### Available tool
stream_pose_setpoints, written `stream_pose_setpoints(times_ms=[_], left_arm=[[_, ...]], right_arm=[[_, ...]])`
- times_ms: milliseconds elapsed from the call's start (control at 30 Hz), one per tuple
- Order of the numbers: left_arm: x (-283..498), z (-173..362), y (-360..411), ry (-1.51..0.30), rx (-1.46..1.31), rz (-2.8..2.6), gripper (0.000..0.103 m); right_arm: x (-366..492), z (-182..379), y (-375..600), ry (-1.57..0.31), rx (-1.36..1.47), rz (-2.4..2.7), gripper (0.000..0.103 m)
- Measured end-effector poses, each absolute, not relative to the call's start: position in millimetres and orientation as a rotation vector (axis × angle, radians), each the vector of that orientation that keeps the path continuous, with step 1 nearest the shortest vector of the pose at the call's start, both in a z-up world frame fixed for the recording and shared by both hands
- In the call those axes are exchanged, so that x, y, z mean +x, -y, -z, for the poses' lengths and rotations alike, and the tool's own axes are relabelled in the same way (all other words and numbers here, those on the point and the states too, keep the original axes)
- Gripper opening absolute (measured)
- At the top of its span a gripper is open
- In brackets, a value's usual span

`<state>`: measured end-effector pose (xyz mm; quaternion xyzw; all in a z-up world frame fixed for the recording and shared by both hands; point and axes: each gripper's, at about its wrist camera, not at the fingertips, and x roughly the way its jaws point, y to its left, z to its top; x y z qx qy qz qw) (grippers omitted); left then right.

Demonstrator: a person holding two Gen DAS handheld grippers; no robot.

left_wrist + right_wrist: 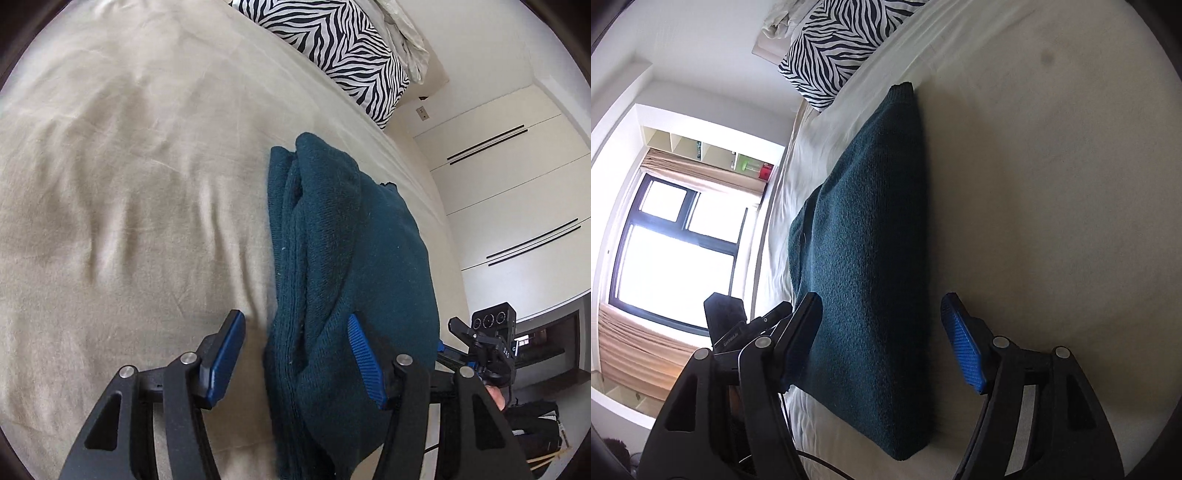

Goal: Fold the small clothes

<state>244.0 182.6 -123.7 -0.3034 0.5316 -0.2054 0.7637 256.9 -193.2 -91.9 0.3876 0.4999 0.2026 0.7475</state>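
Nearest the lens in the left wrist view, your left gripper (295,354) has its jaws released. The thick edge of the dark teal knit garment (351,266) sits between them: the right pad lies on or just over the knit, and the left pad stands clear over the bed sheet (110,184). In the right wrist view, your right gripper (882,343) is likewise released. The garment's near end lies in the gap; the left pad is right at the knit's edge, and I cannot tell whether it touches. The right pad hangs apart over bare sheet.

The garment (871,240) is already folded into a long, narrow stack on the bed. Its long axis runs from the lower centre of each frame up toward the zebra-print pillow (347,48) at the top. So the cloth lies straight ahead of both jaws, lengthwise along the line they point.

Both grippers sit at the near end, on opposite long edges. The other gripper (491,343) shows at lower right of the left view. Neither hand is clearly closer. A further fold, I judge, would carry this near end up toward the far one.
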Motion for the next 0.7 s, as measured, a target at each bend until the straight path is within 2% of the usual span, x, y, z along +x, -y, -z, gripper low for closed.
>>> stream_pose_setpoints(times_ms=[300, 467, 500, 533, 600, 700], left_arm=[[278, 143, -183, -1.28, -0.814, 0.525, 0.063], [279, 141, -167, -1.296, -0.8, 0.541, 0.061], [281, 142, -165, -1.3, -0.801, 0.538, 0.059], [283, 144, -162, -1.305, -0.806, 0.53, 0.052], [286, 148, -162, -1.317, -0.836, 0.534, 0.033], [290, 152, -160, -1.31, -0.859, 0.552, 0.028]], right_arm=[[287, 107, 192, -1.159, 0.945, -0.509, 0.065], [299, 106, 173, -1.2, 0.851, -0.469, 0.065], [303, 106, 168, -1.211, 0.828, -0.457, 0.065], [304, 105, 165, -1.218, 0.812, -0.445, 0.063], [303, 103, 162, -1.226, 0.783, -0.42, 0.056], [293, 95, 162, -1.213, 0.742, -0.39, 0.046]])
